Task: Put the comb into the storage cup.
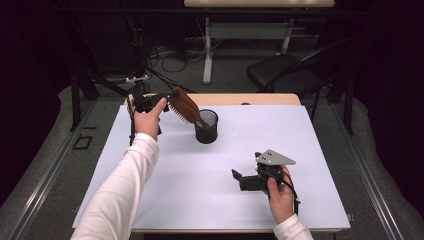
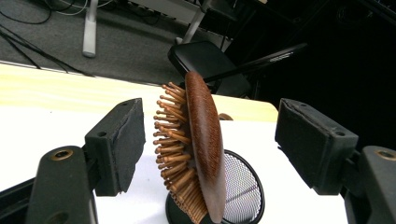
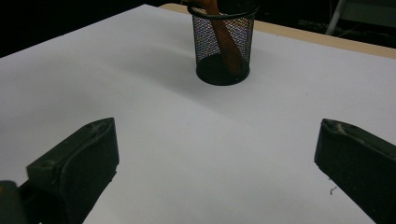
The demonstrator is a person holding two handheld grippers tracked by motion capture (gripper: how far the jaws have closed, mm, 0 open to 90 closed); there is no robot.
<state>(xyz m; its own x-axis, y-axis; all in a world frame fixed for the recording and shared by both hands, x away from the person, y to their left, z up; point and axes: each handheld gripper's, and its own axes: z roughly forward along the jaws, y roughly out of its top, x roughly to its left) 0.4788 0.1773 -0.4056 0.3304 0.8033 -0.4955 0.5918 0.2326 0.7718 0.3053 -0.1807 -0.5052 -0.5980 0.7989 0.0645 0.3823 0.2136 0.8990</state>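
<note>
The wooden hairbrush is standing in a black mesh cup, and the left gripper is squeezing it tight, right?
Not quite. The hairbrush does stand in the mesh cup, but the left gripper isn't squeezing it: the left gripper view shows gaps between both pads and the brush.

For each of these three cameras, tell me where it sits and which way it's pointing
High view: above the person's side, looking forward and down on the table; both forearms, left gripper and right gripper show.
Left gripper view: rides the left gripper, facing the hairbrush between its open jaws, mesh cup beyond.
Right gripper view: rides the right gripper, low over the table, facing the mesh cup across it; open jaws show.
Shared: all three views show the brush standing in the cup.
</note>
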